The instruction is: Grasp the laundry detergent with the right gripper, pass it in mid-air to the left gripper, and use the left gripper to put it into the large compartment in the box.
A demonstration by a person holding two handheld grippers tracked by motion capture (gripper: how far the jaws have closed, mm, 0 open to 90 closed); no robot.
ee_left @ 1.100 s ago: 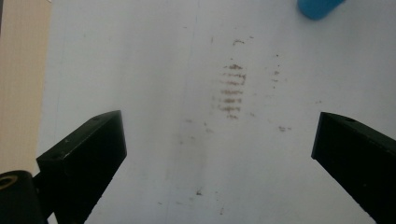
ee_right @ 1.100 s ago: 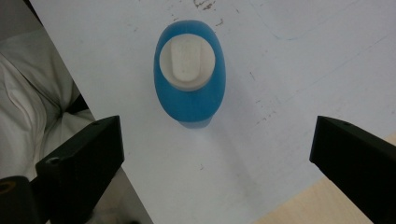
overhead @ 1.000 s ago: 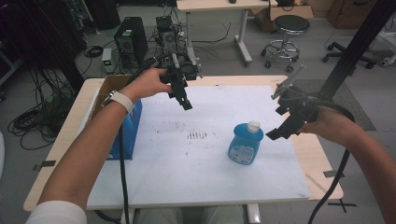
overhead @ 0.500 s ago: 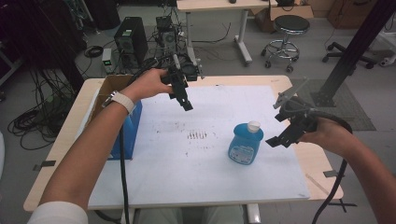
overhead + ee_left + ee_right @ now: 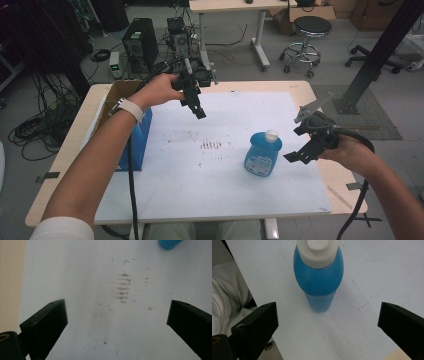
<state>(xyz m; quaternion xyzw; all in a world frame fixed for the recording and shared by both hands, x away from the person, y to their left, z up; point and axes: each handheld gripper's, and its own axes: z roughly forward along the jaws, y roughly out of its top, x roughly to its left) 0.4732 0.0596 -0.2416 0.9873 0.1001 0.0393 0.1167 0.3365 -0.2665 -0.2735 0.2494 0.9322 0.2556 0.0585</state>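
At the table's left edge a cardboard box (image 5: 116,95) is seen, its contents hidden. The left gripper (image 5: 196,107) is held spread and empty over the far mat. Right of centre, a capped blue bottle (image 5: 263,153) stands upright, just beside the spread, empty right gripper (image 5: 303,153).

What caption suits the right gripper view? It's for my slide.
Open right gripper facing an upright blue bottle on the white table.
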